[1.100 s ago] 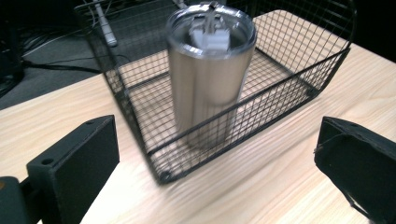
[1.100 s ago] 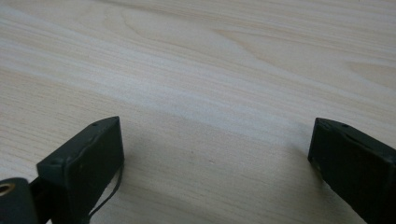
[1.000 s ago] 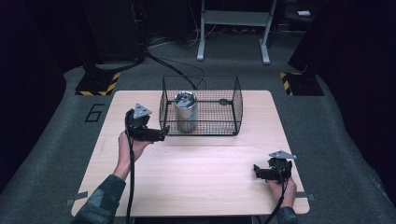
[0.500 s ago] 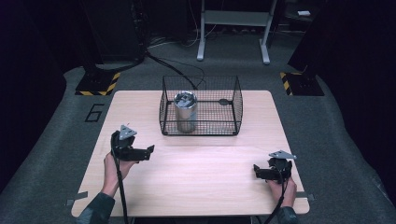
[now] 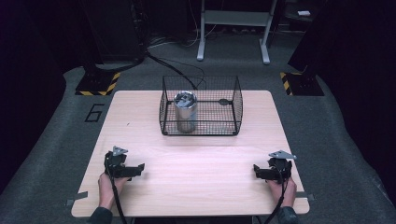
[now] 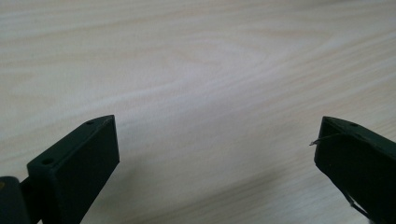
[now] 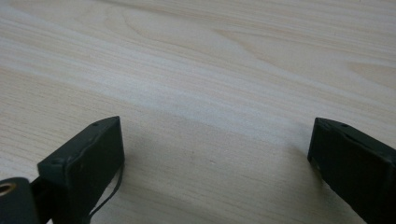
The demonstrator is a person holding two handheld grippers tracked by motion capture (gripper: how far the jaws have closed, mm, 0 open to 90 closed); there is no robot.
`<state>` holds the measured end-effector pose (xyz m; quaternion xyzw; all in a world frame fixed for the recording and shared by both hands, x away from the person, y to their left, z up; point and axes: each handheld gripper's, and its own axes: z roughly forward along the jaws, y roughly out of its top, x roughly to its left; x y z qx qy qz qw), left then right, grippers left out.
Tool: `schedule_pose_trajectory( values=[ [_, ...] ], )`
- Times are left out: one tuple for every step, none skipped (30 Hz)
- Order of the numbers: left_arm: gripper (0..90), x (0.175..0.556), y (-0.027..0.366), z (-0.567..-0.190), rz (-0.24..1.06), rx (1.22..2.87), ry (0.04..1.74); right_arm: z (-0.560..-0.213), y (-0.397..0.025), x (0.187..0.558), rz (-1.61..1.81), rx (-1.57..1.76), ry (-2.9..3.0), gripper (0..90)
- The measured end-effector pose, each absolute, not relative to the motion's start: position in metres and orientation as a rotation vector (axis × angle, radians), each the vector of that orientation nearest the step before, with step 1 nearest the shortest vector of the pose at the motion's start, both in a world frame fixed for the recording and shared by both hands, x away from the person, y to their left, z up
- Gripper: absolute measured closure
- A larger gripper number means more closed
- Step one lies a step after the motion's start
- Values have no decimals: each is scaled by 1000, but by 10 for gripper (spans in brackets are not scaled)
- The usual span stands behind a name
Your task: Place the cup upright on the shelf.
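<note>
A silver metal can (image 5: 185, 112) stands upright inside a black wire basket (image 5: 233, 102) at the far middle of the wooden table (image 5: 201, 158). My left gripper (image 5: 137, 169) rests low at the table's near left, held by a hand, well away from the basket. Its jaws stand wide apart with bare wood between them, as the left gripper (image 6: 215, 154) view confirms. My right gripper (image 5: 257, 170) sits at the near right, also in a hand. The right gripper (image 7: 215, 154) view has its jaws spread over bare wood, holding nothing.
Grey carpet surrounds the table, with a number 6 marked (image 5: 95, 112) on it at the left. Two yellow-and-black striped stand bases (image 5: 98, 84) lie beyond the far corners, and a metal frame (image 5: 231, 28) stands behind. Cables trail from both grippers off the near edge.
My left gripper has drawn back from beside the basket's left wall to the table's near left and come down low. The right gripper has stayed put.
</note>
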<state>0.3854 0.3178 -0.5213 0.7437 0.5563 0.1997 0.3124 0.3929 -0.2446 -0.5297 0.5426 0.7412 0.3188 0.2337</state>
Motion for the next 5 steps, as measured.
schedule_pose_trajectory(
  values=[
    [0,384,318,-524,535,1970,1468,-530,-245,393,875,1489,2035,31],
    [0,382,317,-527,567,1965,1466,-530,-245,393,875,1489,2034,31],
    [0,380,316,-529,594,1968,1464,-530,-245,393,875,1489,2035,31],
    [0,378,317,-530,604,1958,1464,-530,-245,393,875,1490,2034,31],
    [0,376,316,-532,612,1923,1479,-530,-245,393,875,1490,2034,31]
  ],
)
